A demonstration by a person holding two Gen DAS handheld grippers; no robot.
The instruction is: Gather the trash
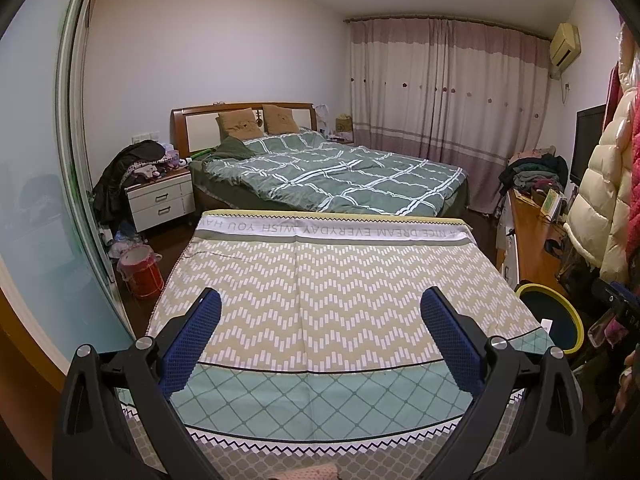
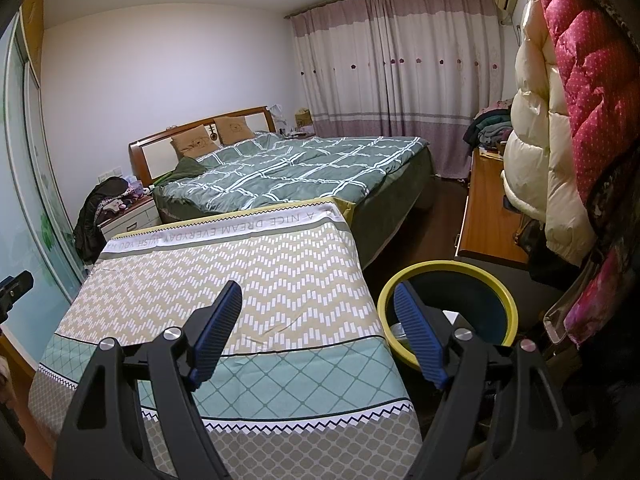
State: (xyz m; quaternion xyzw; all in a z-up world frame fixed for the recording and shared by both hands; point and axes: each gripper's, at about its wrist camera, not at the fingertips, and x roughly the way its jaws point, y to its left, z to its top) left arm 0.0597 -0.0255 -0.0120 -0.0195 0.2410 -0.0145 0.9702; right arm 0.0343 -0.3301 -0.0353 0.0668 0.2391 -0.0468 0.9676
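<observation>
We hold the left hand-held gripper (image 1: 320,312) above the near end of the counter (image 1: 320,280), which is draped in a patterned cloth (image 1: 340,248) of beige zigzags, a teal lattice band and a line of printed lettering along its far edge. Its blue pads (image 1: 200,332) stand wide apart with nothing between them, so it is released.

Our right hand-held gripper (image 2: 318,312) hangs over the counter's near right corner, also released: its left pad (image 2: 218,328) is over the cloth and its right pad over the rim of the trash bin (image 2: 500,292), with only air between them.

The bin, dark inside with a yellow rim, stands on the floor just beside the counter's right edge. Something pale lies inside it, but we cannot tell what it is. We see no loose trash on the cloth.

Beyond the counter's far edge stands a bed (image 1: 340,172) with a green checked quilt and two brown pillows (image 1: 240,124). A white nightstand (image 1: 160,200) heaped with clothes sits off the far left corner, a red container (image 1: 140,276) near it on the floor. Puffy coats (image 2: 560,140) hang to the right, above a wooden sideboard (image 2: 484,208).
</observation>
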